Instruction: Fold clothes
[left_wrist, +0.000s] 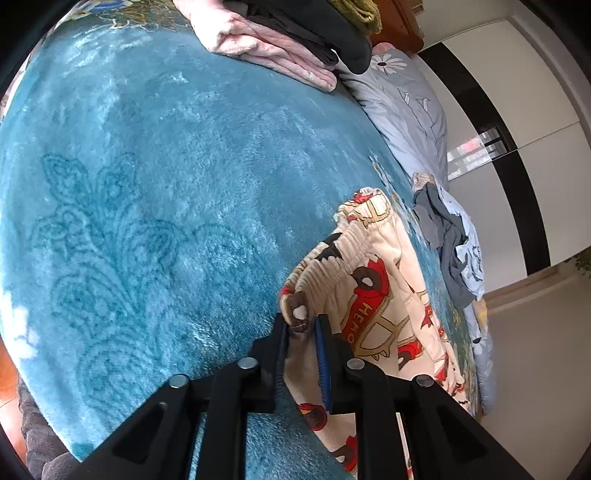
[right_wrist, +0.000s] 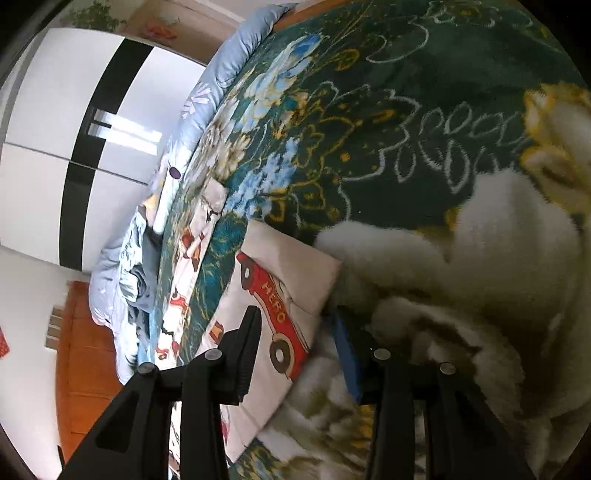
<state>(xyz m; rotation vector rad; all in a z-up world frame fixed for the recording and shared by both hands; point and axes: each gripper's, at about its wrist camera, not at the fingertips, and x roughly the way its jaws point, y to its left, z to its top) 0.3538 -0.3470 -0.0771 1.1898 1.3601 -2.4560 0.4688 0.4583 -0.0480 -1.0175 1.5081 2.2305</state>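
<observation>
Up close, the left gripper (left_wrist: 301, 326) is pinched tight on the gathered waistband corner of the car-print shorts (left_wrist: 373, 295), cloth bunched between its blue pads, lifting that edge off the teal blanket (left_wrist: 166, 166). Over on the other side, the right gripper (right_wrist: 295, 328) stands with jaws wide apart, straddling a corner of the same shorts (right_wrist: 280, 295) as it lies flat on the blanket's flowered end (right_wrist: 406, 110); one finger over the fabric, the other down on the plush, nothing clamped. This looks like a fold in progress: one corner held, the second being lined up. The next move calls for the right jaws to close on that corner cleanly, taking every layer, so both ends travel together. Further back, a folded stack (left_wrist: 280, 40) sits at the bed's far end, and a loose grey-and-blue heap (left_wrist: 450, 243) waits near the edge.
</observation>
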